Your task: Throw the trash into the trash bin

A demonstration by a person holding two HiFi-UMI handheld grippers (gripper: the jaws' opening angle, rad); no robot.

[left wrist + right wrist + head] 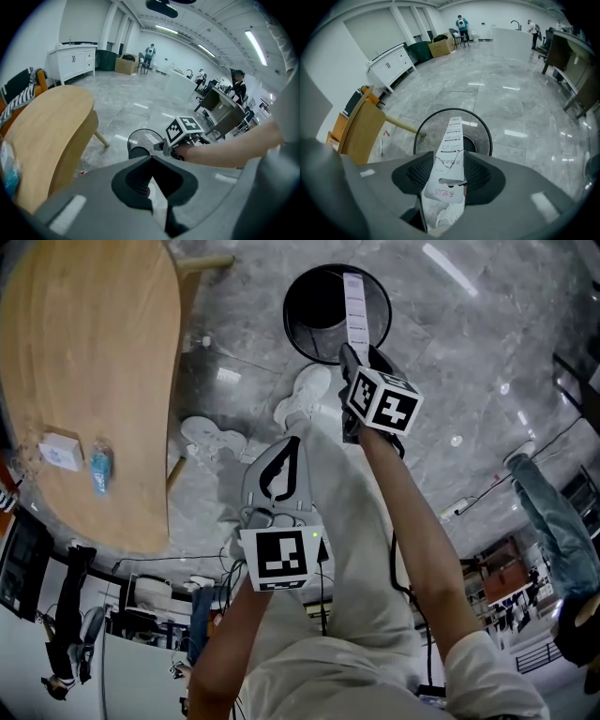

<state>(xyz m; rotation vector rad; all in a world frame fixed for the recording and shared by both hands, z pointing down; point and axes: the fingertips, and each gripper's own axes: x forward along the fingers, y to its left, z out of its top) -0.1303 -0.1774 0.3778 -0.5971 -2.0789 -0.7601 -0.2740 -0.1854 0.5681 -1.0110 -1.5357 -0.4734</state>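
Note:
A black mesh trash bin (319,287) stands on the grey floor ahead of me. My right gripper (349,354) is shut on a long white printed paper wrapper (355,307), which sticks out over the bin's mouth. In the right gripper view the wrapper (450,157) runs from between the jaws out above the bin (423,129). My left gripper (281,474) hangs lower and nearer to me, shut, with nothing between its fingers. The left gripper view shows the bin (137,140) and the right gripper (158,147) ahead.
A curved wooden table (84,352) fills the left, with a white box (60,451) and a small blue bottle (100,467) near its edge. My white shoe (305,395) is beside the bin. A person in jeans (553,521) stands at the right.

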